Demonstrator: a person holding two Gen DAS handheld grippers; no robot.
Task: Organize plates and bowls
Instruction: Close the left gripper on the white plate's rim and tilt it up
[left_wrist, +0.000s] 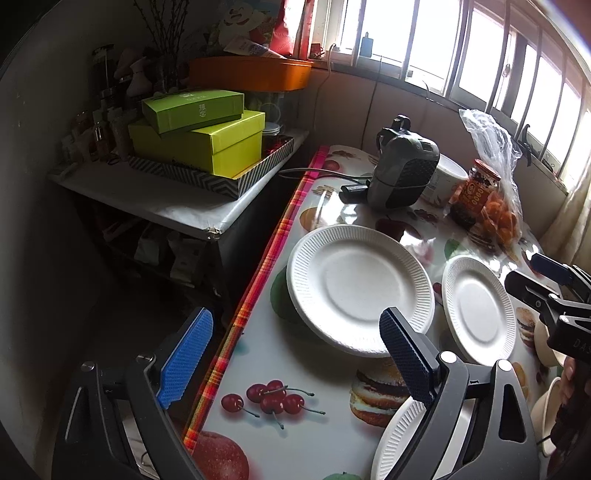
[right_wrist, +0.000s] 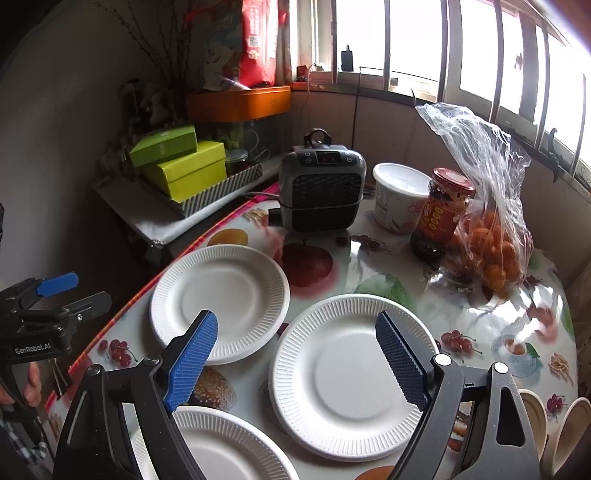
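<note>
Three white paper plates lie on the fruit-print table (left_wrist: 295, 424). In the left wrist view the far left plate (left_wrist: 360, 290) is in the middle, a second plate (left_wrist: 478, 308) is to its right, and a third plate (left_wrist: 397, 439) is under my right finger. My left gripper (left_wrist: 295, 317) hangs open and empty over the table's left edge, in front of the far left plate. My right gripper (right_wrist: 295, 317) is open and empty above the middle plate (right_wrist: 354, 373), with the far left plate (right_wrist: 219, 304) and the near plate (right_wrist: 214, 446) beside it. Paper bowls (right_wrist: 569, 424) stand at the near right.
At the back of the table stand a grey heater (right_wrist: 319, 192), a white tub (right_wrist: 397, 197), a red-lidded jar (right_wrist: 441, 214) and a bag of oranges (right_wrist: 491, 240). A low side table with green boxes (left_wrist: 199, 144) is to the left. Windows line the back.
</note>
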